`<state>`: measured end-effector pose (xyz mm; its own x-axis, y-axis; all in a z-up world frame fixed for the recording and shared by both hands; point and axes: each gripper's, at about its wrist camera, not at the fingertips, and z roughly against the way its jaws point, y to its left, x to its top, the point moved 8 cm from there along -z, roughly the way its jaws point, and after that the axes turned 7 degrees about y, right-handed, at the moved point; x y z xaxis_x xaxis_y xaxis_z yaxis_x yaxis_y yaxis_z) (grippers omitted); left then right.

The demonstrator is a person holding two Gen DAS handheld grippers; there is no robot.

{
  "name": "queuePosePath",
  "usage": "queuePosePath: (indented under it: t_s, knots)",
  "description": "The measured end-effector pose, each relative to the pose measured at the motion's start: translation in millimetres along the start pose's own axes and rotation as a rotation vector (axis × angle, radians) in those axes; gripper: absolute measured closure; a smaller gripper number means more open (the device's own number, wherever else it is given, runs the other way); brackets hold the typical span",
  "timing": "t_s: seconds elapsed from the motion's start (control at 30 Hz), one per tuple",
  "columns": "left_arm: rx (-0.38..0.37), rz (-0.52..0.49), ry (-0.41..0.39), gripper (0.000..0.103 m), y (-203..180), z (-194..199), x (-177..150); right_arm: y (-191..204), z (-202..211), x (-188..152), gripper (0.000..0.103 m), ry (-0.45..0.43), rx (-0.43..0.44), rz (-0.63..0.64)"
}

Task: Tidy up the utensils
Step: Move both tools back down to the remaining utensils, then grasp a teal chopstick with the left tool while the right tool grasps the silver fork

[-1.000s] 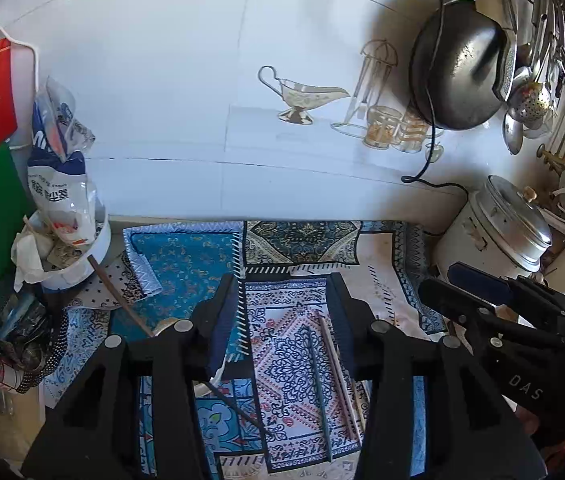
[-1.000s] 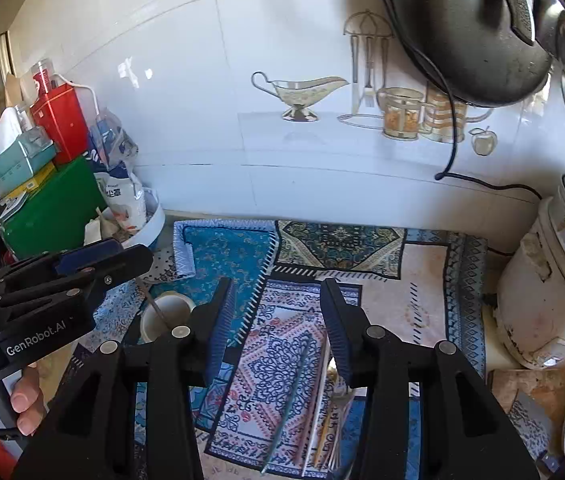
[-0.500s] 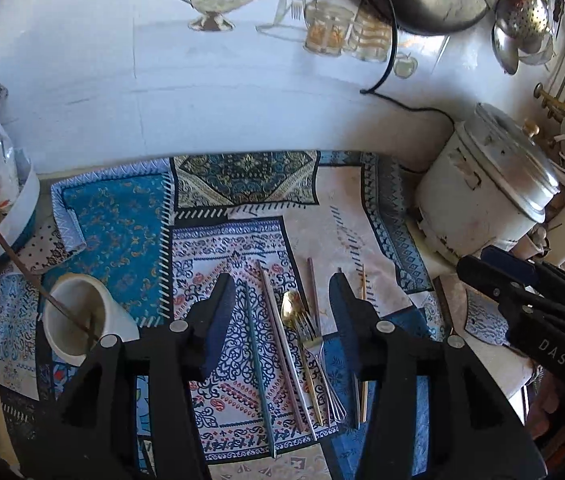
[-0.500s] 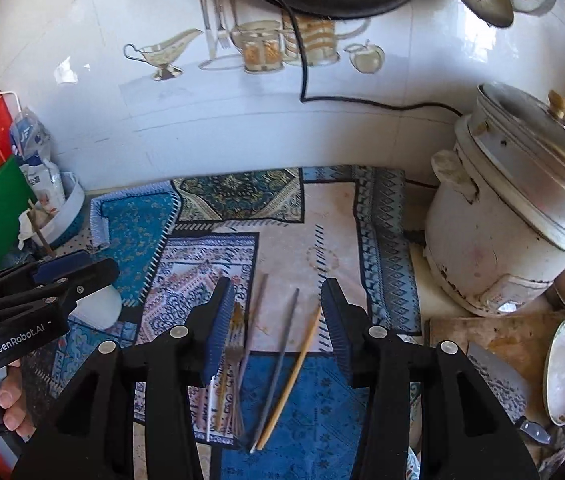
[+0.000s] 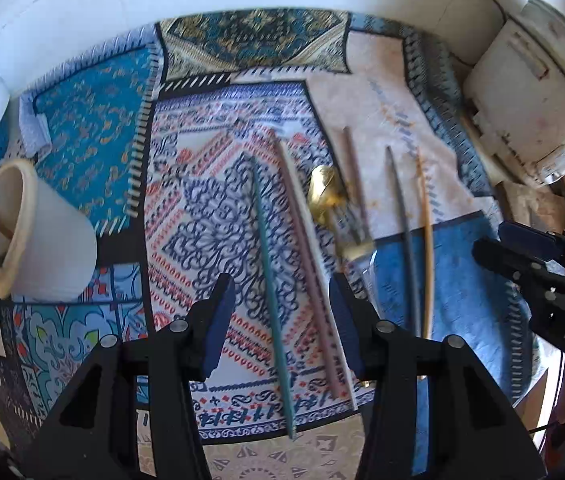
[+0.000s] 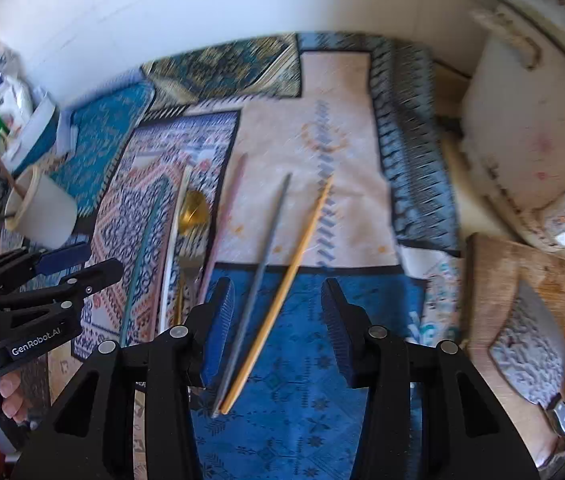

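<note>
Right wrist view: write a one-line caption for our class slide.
Open right gripper poised over a grey chopstick and a yellow wooden chopstick lying together on the blue patterned mat.

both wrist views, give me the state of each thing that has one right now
left gripper: open, empty, over the teal chopstick
right gripper: open, empty, over the grey chopstick and yellow chopstick
white cup: lying tipped on its side, two sticks in its mouth
gold spoon: flat on the mat
cleaver: flat on the wooden board
</note>
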<state>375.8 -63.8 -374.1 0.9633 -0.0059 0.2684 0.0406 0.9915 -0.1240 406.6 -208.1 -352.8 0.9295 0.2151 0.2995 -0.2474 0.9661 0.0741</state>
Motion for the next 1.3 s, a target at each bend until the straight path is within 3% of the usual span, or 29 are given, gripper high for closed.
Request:
queuePosePath:
  t_s: [0.27, 0.6, 0.73, 0.8, 0.87, 0.93, 1.3]
  knots:
    - [0.028, 0.027, 0.057, 0.055, 19.0, -18.5, -19.5, 40.6, -47.7, 2.6, 0.061, 0.090, 0.047, 0.092]
    - [0.024, 0.055, 0.078, 0.055, 31.8, -25.9, -33.1, 62.8, -80.6, 9.7, 0.061, 0.137, 0.013, 0.136]
    - [0.018, 0.065, 0.080, 0.055, 35.2, -25.6, -35.1, 67.2, -82.6, 14.4, 0.060, 0.118, -0.019, 0.154]
    - [0.013, 0.065, 0.083, 0.055, 35.5, -24.9, -36.5, 68.6, -83.4, 15.7, 0.064, 0.110, -0.041, 0.166]
    - [0.003, 0.066, 0.085, 0.058, 34.5, -25.1, -37.4, 70.1, -83.2, 16.2, 0.077, 0.101, -0.038, 0.167]
    - [-0.008, 0.066, 0.092, 0.060, 32.6, -28.3, -35.1, 70.5, -82.8, 17.0, 0.080, 0.104, -0.027, 0.157]
    - [-0.005, 0.022, 0.085, 0.068, 19.1, -36.5, -6.7, 42.9, -58.8, 17.5, 0.080, 0.069, 0.044, 0.070]
